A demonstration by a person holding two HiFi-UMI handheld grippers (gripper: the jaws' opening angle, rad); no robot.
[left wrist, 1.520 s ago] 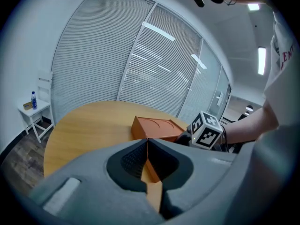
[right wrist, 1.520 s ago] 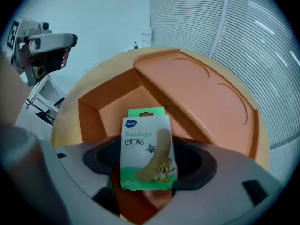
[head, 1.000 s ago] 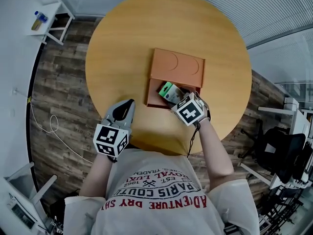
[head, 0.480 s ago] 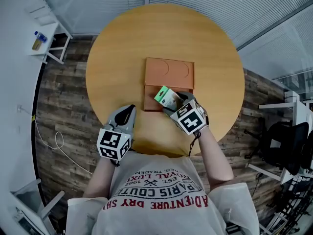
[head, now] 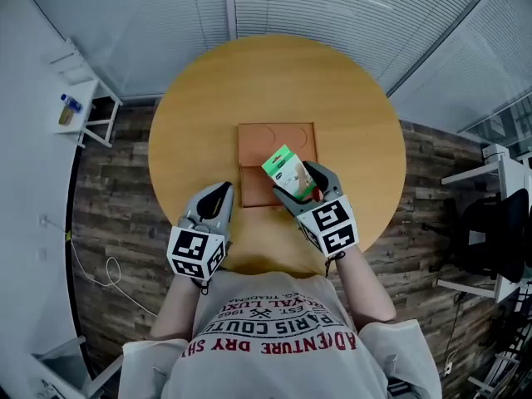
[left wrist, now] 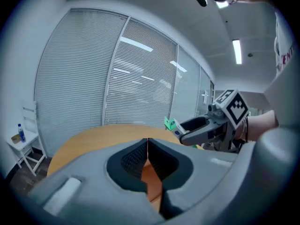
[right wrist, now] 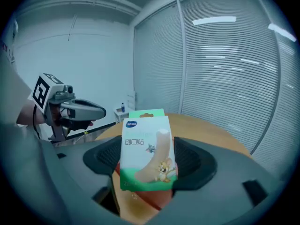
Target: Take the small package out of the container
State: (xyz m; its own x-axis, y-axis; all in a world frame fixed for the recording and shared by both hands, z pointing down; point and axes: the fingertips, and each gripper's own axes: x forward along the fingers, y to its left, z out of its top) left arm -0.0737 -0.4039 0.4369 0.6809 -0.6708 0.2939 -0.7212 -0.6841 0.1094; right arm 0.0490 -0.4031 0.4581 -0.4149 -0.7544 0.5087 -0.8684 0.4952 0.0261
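Note:
My right gripper (head: pixel 301 181) (right wrist: pixel 149 165) is shut on the small package (head: pixel 285 169) (right wrist: pixel 146 151), a white and green box with cartoon print, and holds it above the near right part of the orange container (head: pixel 264 140). The container is a flat rectangular tray on the round wooden table (head: pixel 191 123), and the package's top reaches over its lower section. My left gripper (head: pixel 218 198) (left wrist: pixel 147 149) is shut and empty, hovering over the table just left of the container's near corner. In the left gripper view the package (left wrist: pixel 169 123) shows at the tip of the right gripper (left wrist: pixel 185 130).
A small white side table (head: pixel 79 106) with a bottle (head: pixel 68 103) stands on the wooden floor to the left. Window blinds (head: pixel 274 7) run behind the table. Black chairs (head: pixel 499 239) stand at the right.
My right gripper has lifted the package up out of the container and tilted it upright. The left gripper has shifted slightly toward the container. The head view has moved.

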